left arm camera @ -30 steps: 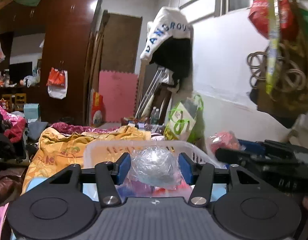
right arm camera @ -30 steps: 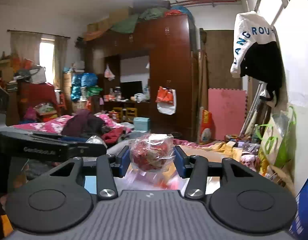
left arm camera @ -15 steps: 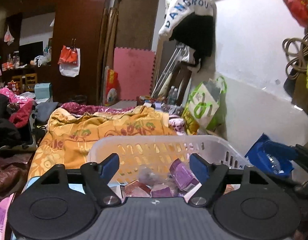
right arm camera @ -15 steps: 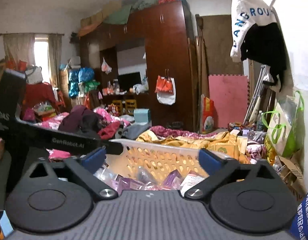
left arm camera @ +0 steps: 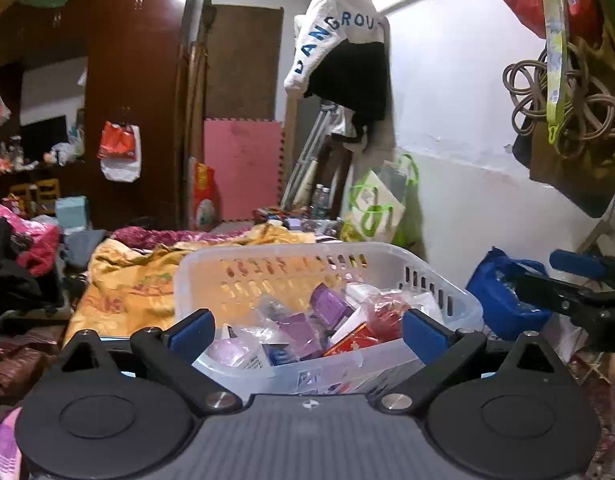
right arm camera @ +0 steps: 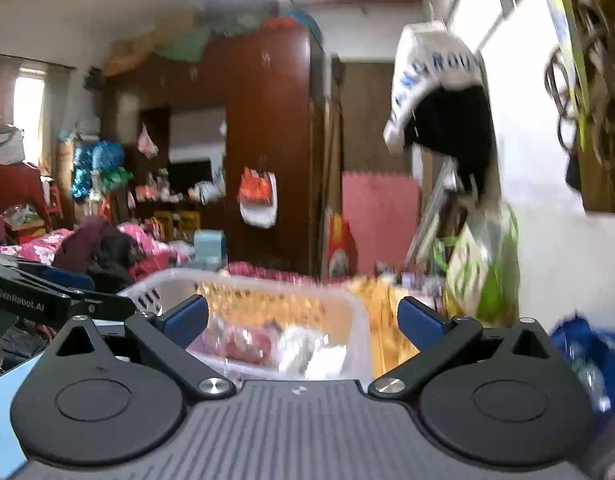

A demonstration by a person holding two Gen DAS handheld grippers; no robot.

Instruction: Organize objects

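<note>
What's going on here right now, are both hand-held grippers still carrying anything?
No. The left hand-held gripper and the right hand-held gripper are both open and empty, held in front of the white plastic basket. The basket holds a pile of small wrapped packets, purple ones and a red one among them. A blue bag sits to the basket's right. The right wrist view is motion-blurred.

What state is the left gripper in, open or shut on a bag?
Open. The left gripper has its blue pads spread wide with nothing between them; through the gap you see the white basket of wrapped packets.
</note>
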